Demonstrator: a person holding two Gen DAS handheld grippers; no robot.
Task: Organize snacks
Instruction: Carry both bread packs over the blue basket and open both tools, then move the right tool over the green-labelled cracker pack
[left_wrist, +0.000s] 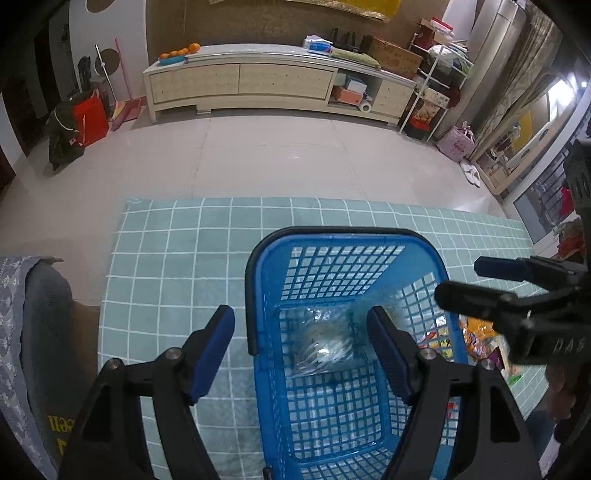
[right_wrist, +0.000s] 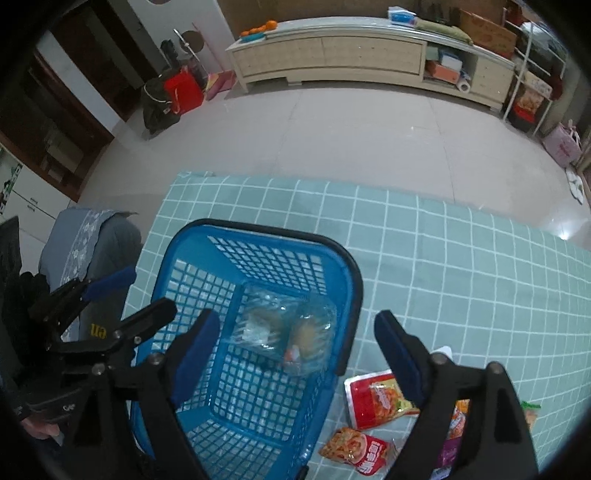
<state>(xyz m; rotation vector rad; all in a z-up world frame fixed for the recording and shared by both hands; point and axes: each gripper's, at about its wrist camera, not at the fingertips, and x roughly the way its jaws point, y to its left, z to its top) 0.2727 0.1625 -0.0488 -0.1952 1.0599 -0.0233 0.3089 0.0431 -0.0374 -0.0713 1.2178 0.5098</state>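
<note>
A blue plastic basket (left_wrist: 258, 295) (right_wrist: 170, 266) with a black rim stands on a teal checked cloth (left_wrist: 166, 258) (right_wrist: 443, 258). A clear-wrapped snack (left_wrist: 325, 343) (right_wrist: 284, 332) lies on its floor. My left gripper (left_wrist: 301, 332) is open and empty over the basket's left wall. My right gripper (right_wrist: 295, 339) is open and empty over the basket's right rim; it also shows in the left wrist view (left_wrist: 461, 280). Loose snack packets lie right of the basket: a red pouch (right_wrist: 373, 402), an orange-red packet (right_wrist: 354, 450), and more (left_wrist: 476, 336).
A chair with a grey cover (left_wrist: 22, 332) (right_wrist: 85, 240) stands left of the table. Beyond the table edge are a tiled floor (left_wrist: 277, 155) and a long cream cabinet (left_wrist: 258, 81). The left gripper shows in the right wrist view (right_wrist: 122, 291).
</note>
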